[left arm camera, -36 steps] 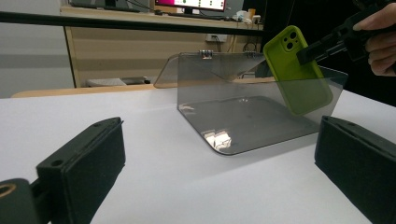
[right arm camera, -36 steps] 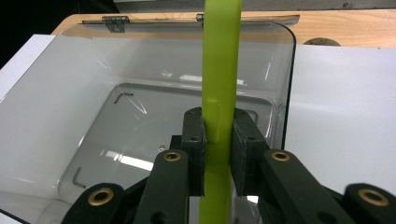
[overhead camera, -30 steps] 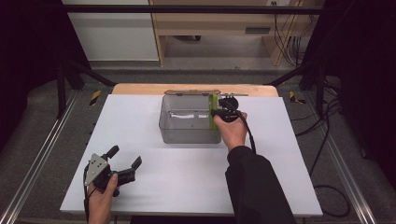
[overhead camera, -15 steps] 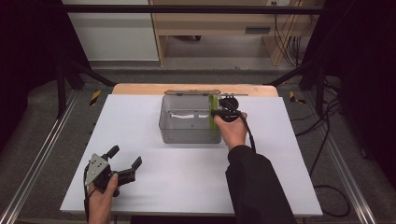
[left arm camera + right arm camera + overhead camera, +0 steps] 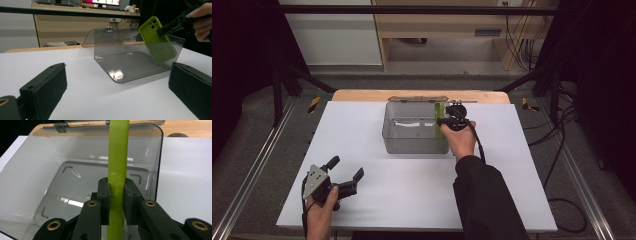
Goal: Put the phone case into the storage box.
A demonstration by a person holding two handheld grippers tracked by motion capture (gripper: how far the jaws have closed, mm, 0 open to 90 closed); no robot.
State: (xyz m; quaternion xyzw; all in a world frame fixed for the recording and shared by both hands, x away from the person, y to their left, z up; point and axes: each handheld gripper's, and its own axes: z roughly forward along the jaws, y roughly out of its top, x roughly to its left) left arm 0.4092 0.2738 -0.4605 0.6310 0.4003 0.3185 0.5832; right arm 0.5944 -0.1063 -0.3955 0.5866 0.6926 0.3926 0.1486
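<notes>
A lime-green phone (image 5: 439, 126) stands on edge, partly inside the right end of a clear smoky plastic box (image 5: 412, 135) at the table's middle. My right gripper (image 5: 442, 121) is shut on the phone from the box's right side. In the right gripper view both black pads clamp the phone's (image 5: 118, 157) thin edge, with my right gripper (image 5: 117, 197) over the box's bare floor (image 5: 75, 177). The left gripper view shows the phone (image 5: 156, 41) tilted, its camera end up, its lower half behind the box wall (image 5: 125, 60). My left gripper (image 5: 346, 167) stands open near the front left, nothing between its jaws.
The box's hinged lid (image 5: 417, 98) lies folded back toward the table's far wooden edge (image 5: 362, 95). The white tabletop (image 5: 377, 200) stretches bare between my left gripper and the box. Cables trail on the floor at the right (image 5: 562, 150).
</notes>
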